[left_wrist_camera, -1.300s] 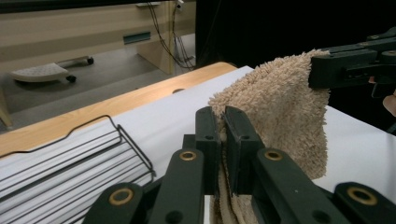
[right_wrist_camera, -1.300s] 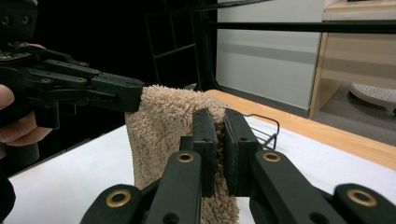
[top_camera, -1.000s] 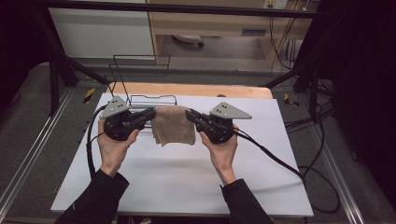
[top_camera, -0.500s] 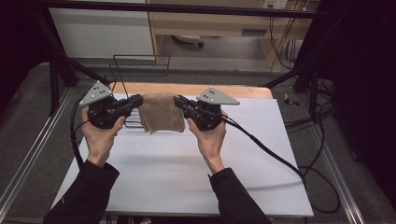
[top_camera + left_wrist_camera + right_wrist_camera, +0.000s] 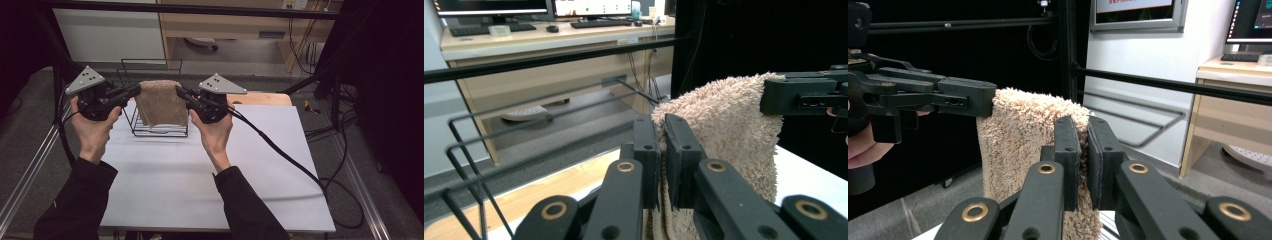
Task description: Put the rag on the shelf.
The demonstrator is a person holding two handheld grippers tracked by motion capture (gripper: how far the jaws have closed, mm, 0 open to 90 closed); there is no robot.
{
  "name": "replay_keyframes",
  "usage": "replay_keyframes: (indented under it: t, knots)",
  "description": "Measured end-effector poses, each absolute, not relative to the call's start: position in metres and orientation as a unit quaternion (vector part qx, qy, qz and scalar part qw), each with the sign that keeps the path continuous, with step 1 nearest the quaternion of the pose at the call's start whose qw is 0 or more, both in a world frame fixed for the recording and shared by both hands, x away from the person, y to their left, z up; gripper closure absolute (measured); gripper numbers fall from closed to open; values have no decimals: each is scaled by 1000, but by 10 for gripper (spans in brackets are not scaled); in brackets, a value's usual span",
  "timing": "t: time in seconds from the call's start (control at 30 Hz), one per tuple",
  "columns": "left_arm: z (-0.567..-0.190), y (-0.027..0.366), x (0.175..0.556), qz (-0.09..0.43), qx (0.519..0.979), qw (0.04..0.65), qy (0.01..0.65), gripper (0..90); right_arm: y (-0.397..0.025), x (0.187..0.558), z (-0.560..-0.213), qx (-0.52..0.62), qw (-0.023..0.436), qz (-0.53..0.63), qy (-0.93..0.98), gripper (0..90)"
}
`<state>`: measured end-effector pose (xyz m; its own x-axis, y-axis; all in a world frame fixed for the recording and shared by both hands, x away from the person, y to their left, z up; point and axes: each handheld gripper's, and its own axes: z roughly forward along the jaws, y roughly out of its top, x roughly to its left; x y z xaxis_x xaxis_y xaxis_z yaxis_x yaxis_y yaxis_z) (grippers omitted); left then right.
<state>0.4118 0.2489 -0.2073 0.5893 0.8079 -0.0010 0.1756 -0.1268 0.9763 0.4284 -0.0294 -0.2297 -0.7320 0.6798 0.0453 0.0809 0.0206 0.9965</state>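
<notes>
Two black sleeves enter the high view from the bottom edge: these are your forearms, reaching forward over the white table (image 5: 210,190). Your left hand (image 5: 95,131) and right hand (image 5: 216,134) each carry a gripper, raised above the far half of the table. Between them hangs a tan towel (image 5: 160,102), held up by its top edge and clear of the tabletop. The left gripper (image 5: 134,91) pinches the towel's upper left corner; its own view shows both jaws pressed nearly together on the terry cloth (image 5: 724,125), with your other gripper (image 5: 804,92) clamped on the far corner. The right gripper (image 5: 180,93) pinches the upper right corner; its own view likewise shows the jaws closed on a fold of towel (image 5: 1023,135), with the left gripper (image 5: 968,100) gripping the opposite corner. A grey three-cornered plate sits on top of each gripper, and a cable (image 5: 280,150) trails from the right one across the table. Directly behind and below the towel stands a black wire rack (image 5: 160,131) on the far part of the table; the towel's lower edge hangs in front of it. Beyond the table's wooden far edge (image 5: 260,98) lie a grey floor and a pale wooden desk (image 5: 225,22).
</notes>
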Motion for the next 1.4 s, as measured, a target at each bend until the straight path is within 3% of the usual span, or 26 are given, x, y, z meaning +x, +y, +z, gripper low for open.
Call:
replay_keyframes:
  t: [0.63, 1.4]
  knots:
    - [-175, 263, 434, 297, 679, 567, 361, 843, -10, 452, -191, 272, 256, 642, 669, 848]
    - [-154, 280, 471, 303, 662, 569, 383, 843, 12, 487, -170, 270, 260, 645, 666, 849]
